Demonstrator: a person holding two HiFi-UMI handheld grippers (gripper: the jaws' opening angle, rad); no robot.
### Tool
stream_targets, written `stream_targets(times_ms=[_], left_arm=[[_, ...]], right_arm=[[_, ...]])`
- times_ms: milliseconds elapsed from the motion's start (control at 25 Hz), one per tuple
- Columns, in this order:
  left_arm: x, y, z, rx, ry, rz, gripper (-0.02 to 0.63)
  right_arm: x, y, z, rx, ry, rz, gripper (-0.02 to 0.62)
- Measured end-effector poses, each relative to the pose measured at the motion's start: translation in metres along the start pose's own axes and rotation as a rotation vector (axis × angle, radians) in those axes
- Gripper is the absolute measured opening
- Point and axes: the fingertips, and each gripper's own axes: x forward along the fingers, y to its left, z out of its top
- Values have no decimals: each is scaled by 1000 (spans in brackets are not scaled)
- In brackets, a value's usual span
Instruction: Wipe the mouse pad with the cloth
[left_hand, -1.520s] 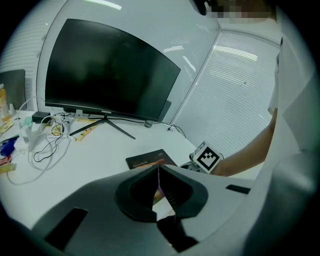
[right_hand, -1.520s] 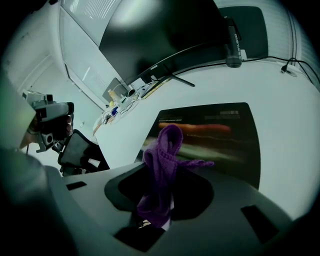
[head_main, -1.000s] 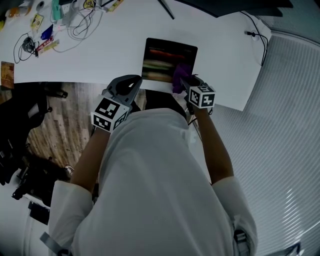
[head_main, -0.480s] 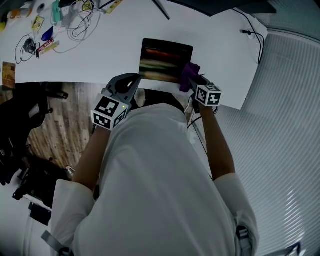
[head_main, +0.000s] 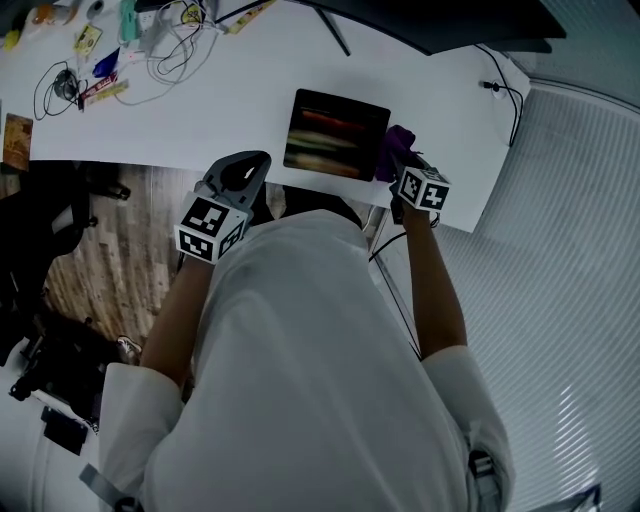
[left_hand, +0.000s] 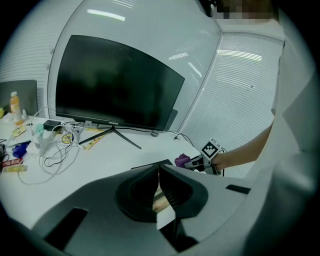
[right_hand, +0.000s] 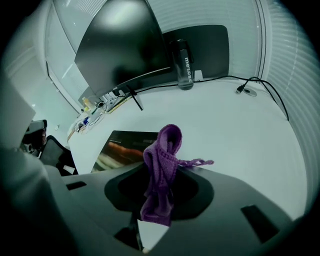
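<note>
Cloth: the purple knitted cloth (right_hand: 162, 155) is bunched up and pinched in the right gripper (right_hand: 159, 172), whose jaws are closed on it.
Mouse pad: the dark printed mouse pad (head_main: 337, 134) lies flat by the front edge of the white desk (head_main: 230, 90), toward its right end.
Just changed: a second ago the cloth sat on the pad's near right corner. Half a second ago it was at the pad's right edge. Now it is just off that edge, over bare desk.
Meaning: this looks to me like the end of a rightward stroke. Whether another pass is needed I can't judge.
Left gripper: the left gripper (head_main: 250, 168) has its jaws together with nothing between them. It hangs at the desk's front edge just left of the pad, not pinning it.
Head view only: it shows that the cloth is beside the pad rather than on it.
Right gripper view only: it shows the grip itself and a dark bottle (right_hand: 183, 65) near the back edge.
Left gripper view only: it shows its own jaws meeting and the monitor (left_hand: 115, 85) behind.
</note>
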Motion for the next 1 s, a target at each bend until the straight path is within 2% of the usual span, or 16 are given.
stream_targets(times_ms=[240,440,640,1000], left_arm=[[-18,25,-12,-37,-1,42,23],[-28,40,-18,-63,-7,56,23],[-34,52,-20,-79,-13,57,23],[-45,74,-25,-105,-13,73,23]], right_arm=[[22,15,9,-34,32,-83,130],[32,33,10,-55,46,-98,130],[38,58,14,-81,53,-87,130],[65,112,19,-115,69,-3,130]])
